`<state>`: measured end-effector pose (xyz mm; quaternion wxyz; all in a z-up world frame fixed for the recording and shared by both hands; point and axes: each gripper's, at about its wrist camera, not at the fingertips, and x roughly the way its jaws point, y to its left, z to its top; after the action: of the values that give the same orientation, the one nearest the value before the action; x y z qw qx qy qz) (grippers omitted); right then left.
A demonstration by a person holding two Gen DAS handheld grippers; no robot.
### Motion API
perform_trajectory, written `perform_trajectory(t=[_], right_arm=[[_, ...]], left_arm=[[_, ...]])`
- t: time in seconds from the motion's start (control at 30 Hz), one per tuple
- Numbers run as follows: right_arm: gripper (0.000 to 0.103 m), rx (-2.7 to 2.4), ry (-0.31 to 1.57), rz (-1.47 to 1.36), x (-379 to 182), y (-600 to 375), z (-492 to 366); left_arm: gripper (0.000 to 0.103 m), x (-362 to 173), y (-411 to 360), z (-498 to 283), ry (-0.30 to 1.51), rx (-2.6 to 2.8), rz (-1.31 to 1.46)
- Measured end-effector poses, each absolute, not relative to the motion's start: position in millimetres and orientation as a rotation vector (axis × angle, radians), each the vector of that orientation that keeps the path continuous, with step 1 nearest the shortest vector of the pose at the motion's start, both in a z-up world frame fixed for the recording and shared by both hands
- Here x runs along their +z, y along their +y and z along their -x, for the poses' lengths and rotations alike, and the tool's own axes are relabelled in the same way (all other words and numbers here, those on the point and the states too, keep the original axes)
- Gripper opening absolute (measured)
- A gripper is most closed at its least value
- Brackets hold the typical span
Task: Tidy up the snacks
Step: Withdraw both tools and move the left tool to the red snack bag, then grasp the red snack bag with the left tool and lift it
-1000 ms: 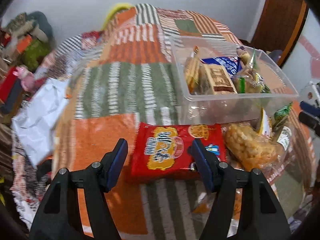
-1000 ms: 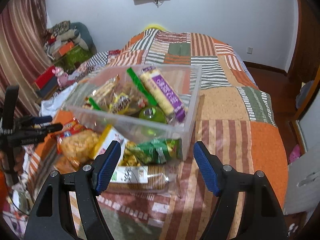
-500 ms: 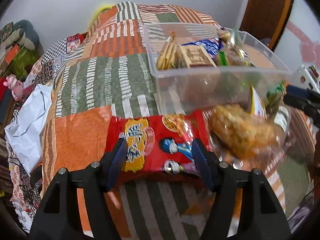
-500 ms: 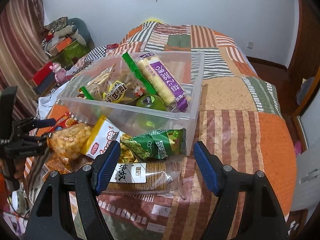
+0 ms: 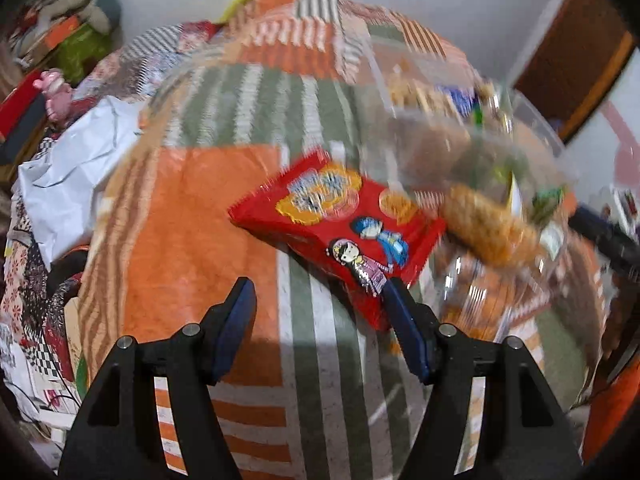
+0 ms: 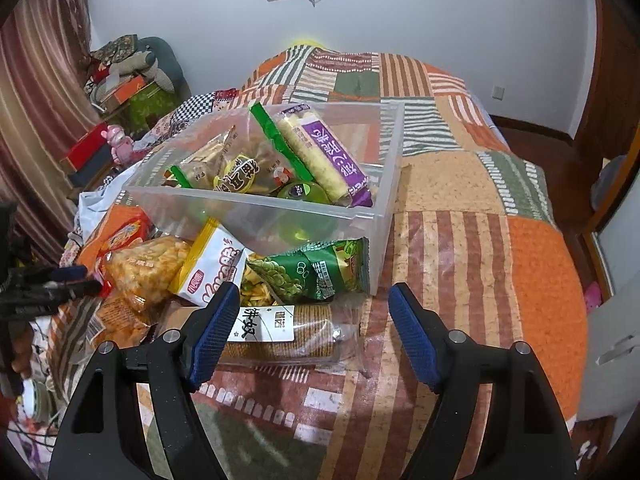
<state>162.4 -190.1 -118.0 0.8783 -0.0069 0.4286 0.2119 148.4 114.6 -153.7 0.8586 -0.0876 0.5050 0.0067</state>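
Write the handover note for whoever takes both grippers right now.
Left gripper: open, empty; red packet lies ahead, its corner against one finger.
Right gripper: open, empty, jaws just widened, over the biscuit roll.
Done: clear bin on the bed already holds several snacks.
Left: red packet, puffs bag, white packet, green packet and biscuit roll lie outside the bin.
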Motion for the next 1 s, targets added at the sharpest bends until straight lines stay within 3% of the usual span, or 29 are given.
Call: perform_trajectory(t=[0.23, 0.47, 0.67, 0.83, 1.0], right_arm=[[0.077, 0.436, 0.914, -0.016, -125, -191, -170], [0.077, 0.443, 0.942, -0.063, -129, -191, -177], [0.092, 0.403, 0.896, -0.041, -122, -180, -182], [0.093, 0.385, 0.911, 0.007, -128, -171, -191], [0.092, 0.359, 0.921, 0.043, -136, -169, -198]], left_arm=[[0.067, -137, 92, -185, 1.019, 0.017, 0.181], [0.068, -165, 82, -225, 1.054, 0.155, 0.121], [0.069, -165, 90, -206, 1.023, 0.175, 0.046], [0.08, -164, 113, -178, 1.021, 0.177, 0.015], [0.081, -168, 135, -162, 1.05, 0.187, 0.02]])
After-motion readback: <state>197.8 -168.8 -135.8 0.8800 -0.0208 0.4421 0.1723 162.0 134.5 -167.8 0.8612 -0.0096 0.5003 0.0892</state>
